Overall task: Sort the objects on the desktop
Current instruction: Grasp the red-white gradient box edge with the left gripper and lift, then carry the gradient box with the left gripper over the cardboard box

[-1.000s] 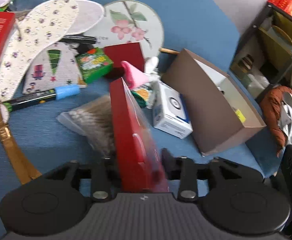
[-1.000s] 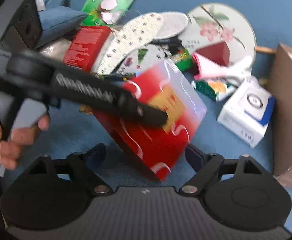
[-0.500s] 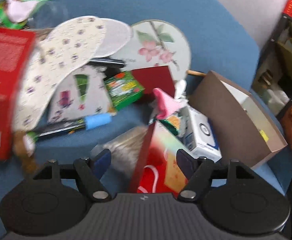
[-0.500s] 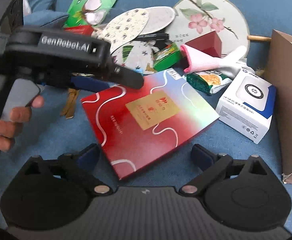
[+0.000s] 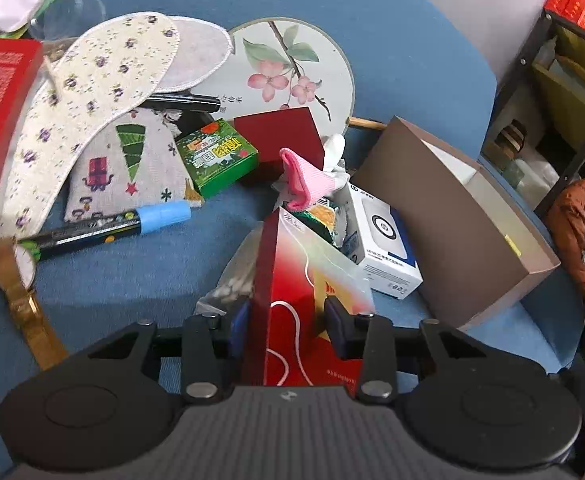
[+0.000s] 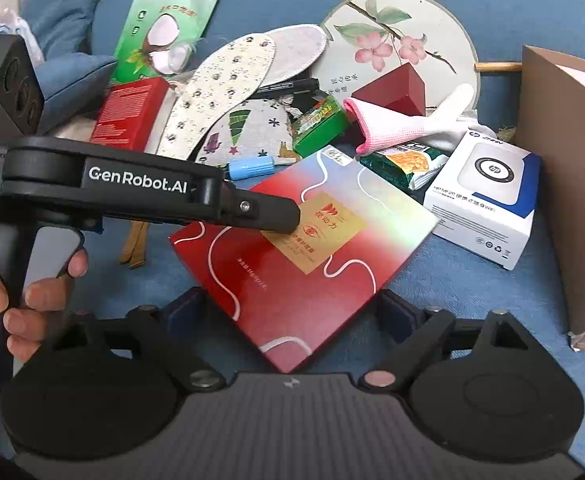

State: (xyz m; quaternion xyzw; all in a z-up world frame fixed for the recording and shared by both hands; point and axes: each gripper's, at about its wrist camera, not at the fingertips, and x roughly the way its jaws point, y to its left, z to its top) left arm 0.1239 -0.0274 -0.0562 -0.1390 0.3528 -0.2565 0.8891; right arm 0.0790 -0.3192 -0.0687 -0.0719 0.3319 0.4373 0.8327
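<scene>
A flat red gift box (image 6: pixel 312 272) with white swirls and a gold label lies tilted over the blue surface. My left gripper (image 5: pixel 288 316) has its jaws closing, with the box's (image 5: pixel 284 280) thin side and face pressed between its pads. In the right wrist view the left gripper's upper finger (image 6: pixel 276 214) lies on the gold label; the lower finger is hidden under the box. My right gripper (image 6: pixel 292 308) is wide, jaws closing. The box's near corner sits between its fingers and the pads stand just off its edges.
An open brown carton (image 5: pixel 452 216) stands at the right, with a white and blue device box (image 6: pixel 484 200) beside it. Behind lie a floral fan (image 5: pixel 292 68), insoles (image 5: pixel 88 92), a blue-capped marker (image 5: pixel 108 226), a green box (image 5: pixel 216 156), a pink glove (image 6: pixel 388 128) and a snack packet (image 6: pixel 404 164).
A second ago the left gripper held the box steeply on edge. Its jaws then spread wide as the box dropped flatter, and they have now come together on it again. The right gripper stayed put.
</scene>
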